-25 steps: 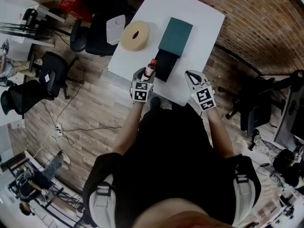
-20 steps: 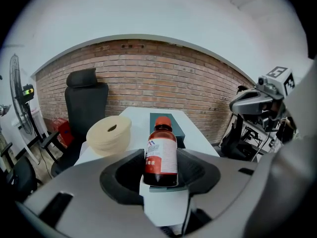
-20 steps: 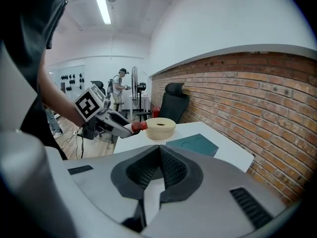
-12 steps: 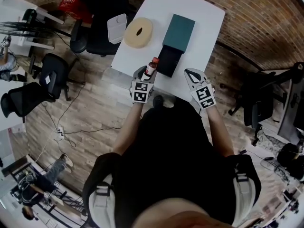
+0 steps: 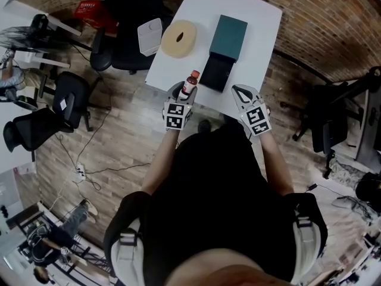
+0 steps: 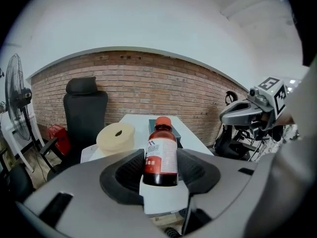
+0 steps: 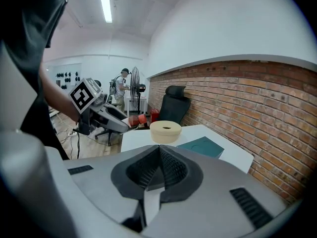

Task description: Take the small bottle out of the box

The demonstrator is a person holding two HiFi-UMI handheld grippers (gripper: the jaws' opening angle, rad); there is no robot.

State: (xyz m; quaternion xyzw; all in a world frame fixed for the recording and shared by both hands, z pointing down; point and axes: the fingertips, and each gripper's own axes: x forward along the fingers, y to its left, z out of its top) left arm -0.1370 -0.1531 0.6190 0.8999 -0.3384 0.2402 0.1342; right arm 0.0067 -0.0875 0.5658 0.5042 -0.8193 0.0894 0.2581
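A small brown bottle [image 5: 189,83] with a red cap and a white and red label stands upright in my left gripper [image 5: 183,91], which is shut on its lower body. In the left gripper view the bottle [image 6: 161,152] fills the gap between the jaws. It hangs over the near left edge of the white table [image 5: 256,22], left of the open black box [image 5: 216,73]. The teal lid [image 5: 229,36] lies just beyond the box. My right gripper [image 5: 241,92] hovers near the table's front edge, right of the box; its jaws [image 7: 158,155] are shut on nothing.
A cream roll of tape [image 5: 179,39] and a white flat device [image 5: 149,36] lie at the table's left side. A black office chair [image 5: 128,37] stands left of the table, another [image 5: 333,124] to the right. A brick wall runs behind the table.
My left gripper has drawn the bottle a little away from the black box toward the table's near left edge. The right gripper has kept its place beside it.
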